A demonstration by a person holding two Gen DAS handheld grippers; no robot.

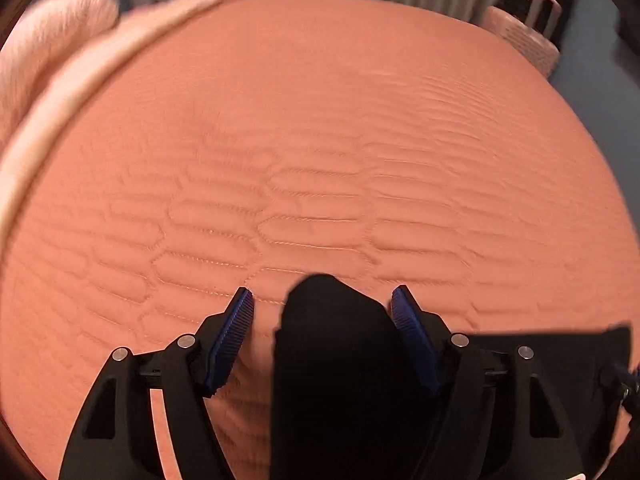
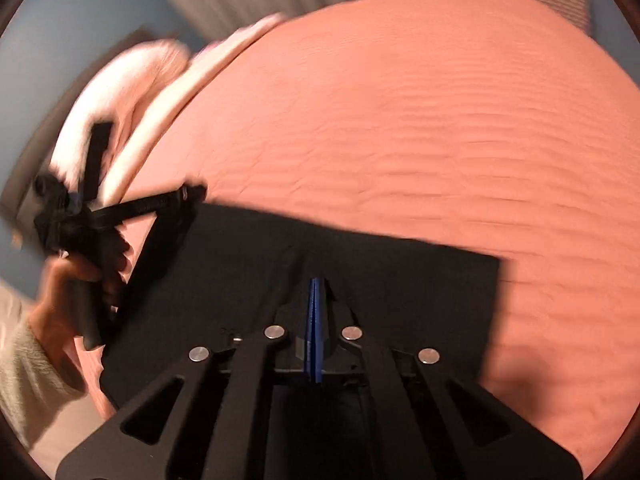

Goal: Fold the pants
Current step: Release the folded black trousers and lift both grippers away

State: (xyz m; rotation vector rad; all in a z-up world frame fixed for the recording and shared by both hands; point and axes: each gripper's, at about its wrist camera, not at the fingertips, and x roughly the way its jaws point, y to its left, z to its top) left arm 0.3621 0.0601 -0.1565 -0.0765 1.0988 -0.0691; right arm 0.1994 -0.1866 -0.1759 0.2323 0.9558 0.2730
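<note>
We are holding our left gripper with its jaws standing wide, the blue ribbed pads apart on either side of a raised hump of the black pants, and neither pad is pressing on the cloth. The hump is rising between the fingers near the bottom of the left wrist view, while more of the dark fabric is spreading flat to the right behind the right finger.

We are keeping our right gripper pinched tight, its blue pads meeting edge to edge over the pants; whether any cloth is caught between them we cannot tell. In that view the pants are lying as a flat dark panel on the near part of the quilted salmon bedspread. At the left, our left hand is gripping its tool. A pale pillow is lying at the far left.
</note>
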